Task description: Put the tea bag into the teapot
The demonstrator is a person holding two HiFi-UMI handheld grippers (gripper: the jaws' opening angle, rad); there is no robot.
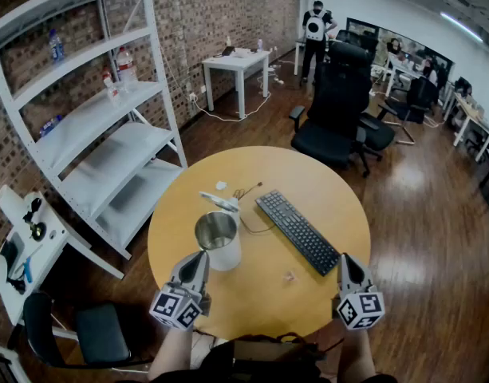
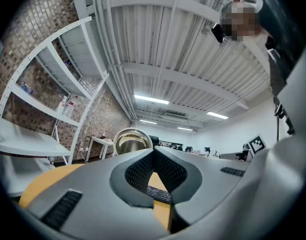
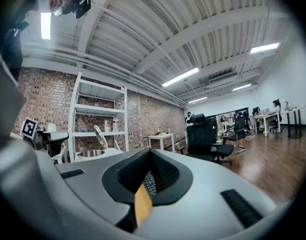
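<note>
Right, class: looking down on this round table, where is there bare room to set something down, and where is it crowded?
Free: the table's far right, beyond the keyboard, and the near strip between teapot and keyboard, bare except the small tea bag. Crowded: behind the teapot, where its lid, a white scrap and a wire cluster.

On the table [image 1: 328, 188], the teapot [image 1: 218, 242] stands just ahead of the left gripper's [image 1: 195, 268] fingertips [image 1: 199, 257], the keyboard [image 1: 298, 231] lies ahead-left of the right gripper's [image 1: 347, 268] fingertips [image 1: 345, 259], and the tea bag [image 1: 289, 276] lies between both, nearer the right.
</note>
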